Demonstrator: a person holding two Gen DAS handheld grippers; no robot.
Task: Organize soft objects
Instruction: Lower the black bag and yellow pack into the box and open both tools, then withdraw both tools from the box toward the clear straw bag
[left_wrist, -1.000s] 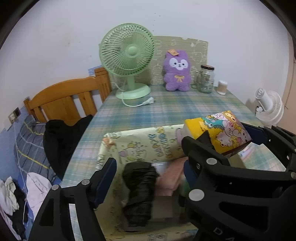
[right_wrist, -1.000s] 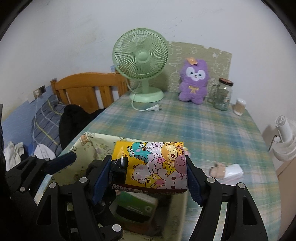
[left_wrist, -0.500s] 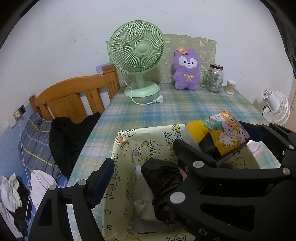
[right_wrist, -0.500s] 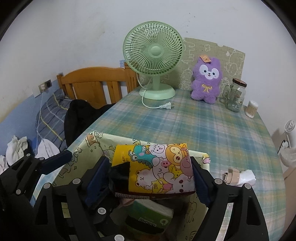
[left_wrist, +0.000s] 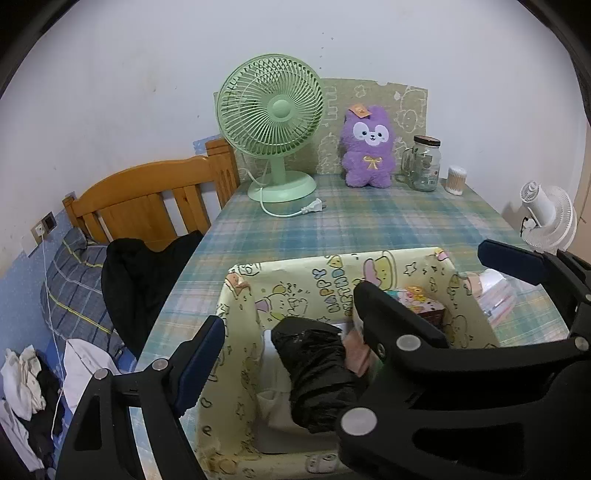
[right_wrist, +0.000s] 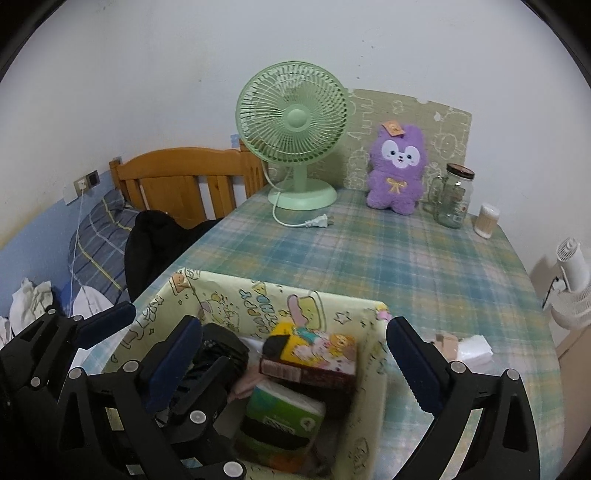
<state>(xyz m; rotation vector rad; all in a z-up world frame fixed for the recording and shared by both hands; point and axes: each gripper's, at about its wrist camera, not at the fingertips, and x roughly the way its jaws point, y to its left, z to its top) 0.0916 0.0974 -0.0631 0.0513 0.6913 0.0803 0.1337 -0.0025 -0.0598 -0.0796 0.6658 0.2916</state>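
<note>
Right wrist view: right gripper (right_wrist: 295, 354) opening over basket (right_wrist: 229, 291), cartoon pack (right_wrist: 314, 354) released inside; left gripper (left_wrist: 288, 317) opening, empty. Light, squashy; pinch flat sides.

Right gripper (right_wrist: 293, 363): lower half of the right wrist frame, angled downward, jaws spread wide and opening, nothing pressed between the blue pads.

Left gripper (left_wrist: 284, 325): lower part of the left wrist frame, angled downward, jaws apart and opening, pads gripping nothing.

In the right wrist frame the left gripper sits at lower left, just beside the right gripper's left finger.
</note>
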